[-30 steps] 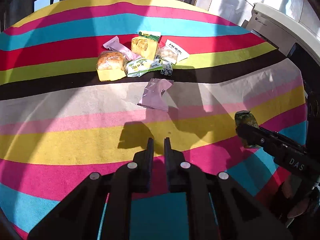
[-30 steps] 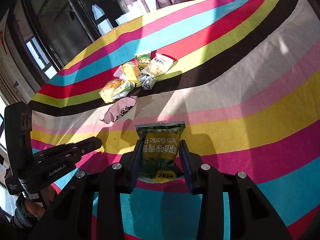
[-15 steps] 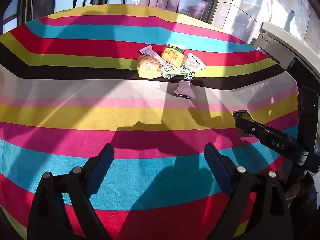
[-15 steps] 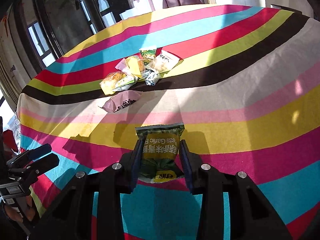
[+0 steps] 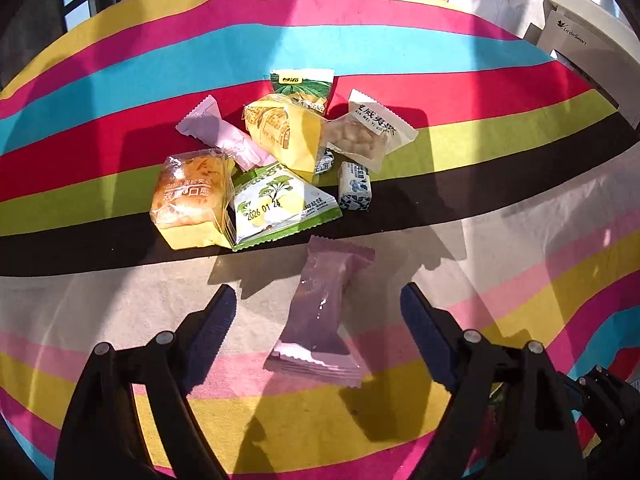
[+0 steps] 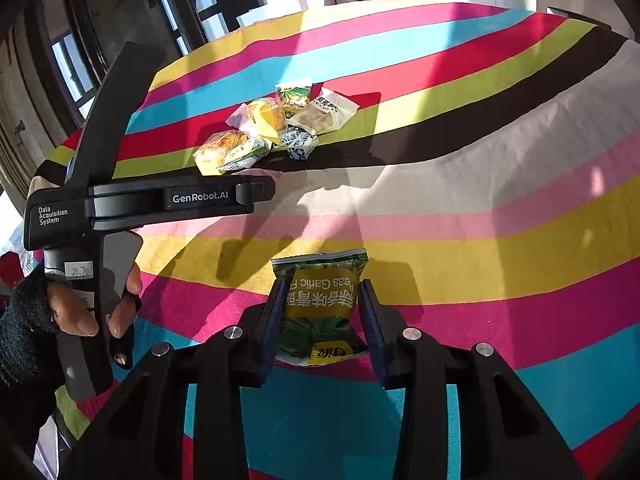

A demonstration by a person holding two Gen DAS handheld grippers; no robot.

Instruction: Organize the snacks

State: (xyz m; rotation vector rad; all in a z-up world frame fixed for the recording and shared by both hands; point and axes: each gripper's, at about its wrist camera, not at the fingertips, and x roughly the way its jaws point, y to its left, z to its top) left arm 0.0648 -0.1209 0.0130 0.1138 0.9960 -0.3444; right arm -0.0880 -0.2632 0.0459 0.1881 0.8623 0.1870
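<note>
A pile of snack packets (image 5: 272, 160) lies on the striped tablecloth (image 5: 120, 60); it also shows in the right wrist view (image 6: 272, 128). A mauve wrapped packet (image 5: 324, 316) lies alone in front of the pile. My left gripper (image 5: 316, 304) is open, with its fingers on either side of the mauve packet and apart from it. In the right wrist view the left gripper's body (image 6: 160, 200) hides that packet. My right gripper (image 6: 320, 300) is shut on a green garlic peas packet (image 6: 320, 300) and holds it above the cloth.
A white appliance (image 5: 588, 40) stands at the table's far right edge. Windows and dark frames (image 6: 120, 20) stand behind the table. The person's gloved hand (image 6: 60, 312) holds the left gripper at the left of the right wrist view.
My left gripper opened wide, then moved forward to the mauve packet, which now lies between its fingers. My right gripper still holds the green packet in about the same place.
</note>
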